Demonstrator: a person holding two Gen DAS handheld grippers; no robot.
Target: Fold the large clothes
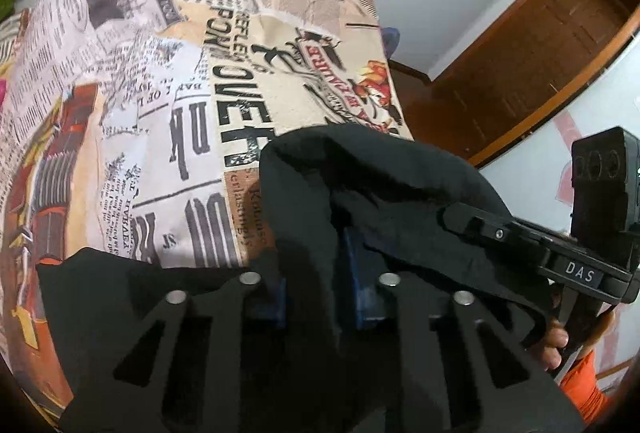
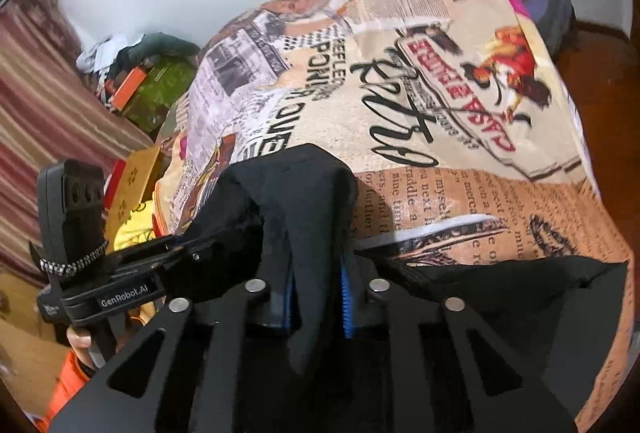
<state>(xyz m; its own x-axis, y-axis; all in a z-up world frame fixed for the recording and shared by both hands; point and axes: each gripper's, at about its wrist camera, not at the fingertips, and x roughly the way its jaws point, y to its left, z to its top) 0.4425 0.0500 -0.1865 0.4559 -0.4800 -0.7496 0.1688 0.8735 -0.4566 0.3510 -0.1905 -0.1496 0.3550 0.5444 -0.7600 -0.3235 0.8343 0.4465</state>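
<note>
A black garment (image 1: 360,185) lies bunched on a newspaper-print bedspread (image 1: 160,93). In the left wrist view my left gripper (image 1: 320,297) is shut on a fold of it, the cloth pinched between the blue pads (image 1: 276,297). My right gripper (image 1: 472,221) comes in from the right, its tip buried in the same cloth. The right wrist view shows my right gripper (image 2: 318,297) shut on a raised ridge of the black garment (image 2: 296,189), which hangs down between the blue pads (image 2: 347,301). My left gripper (image 2: 180,253) grips the cloth just to its left. More black fabric spreads to the right (image 2: 540,285).
The bedspread (image 2: 440,113) covers a raised surface that drops off at its edges. A wooden door (image 1: 520,65) stands at the right. A clutter pile (image 2: 140,73), a striped fabric (image 2: 40,93) and a cardboard box (image 2: 136,173) lie left. An orange sleeve (image 1: 580,385) shows.
</note>
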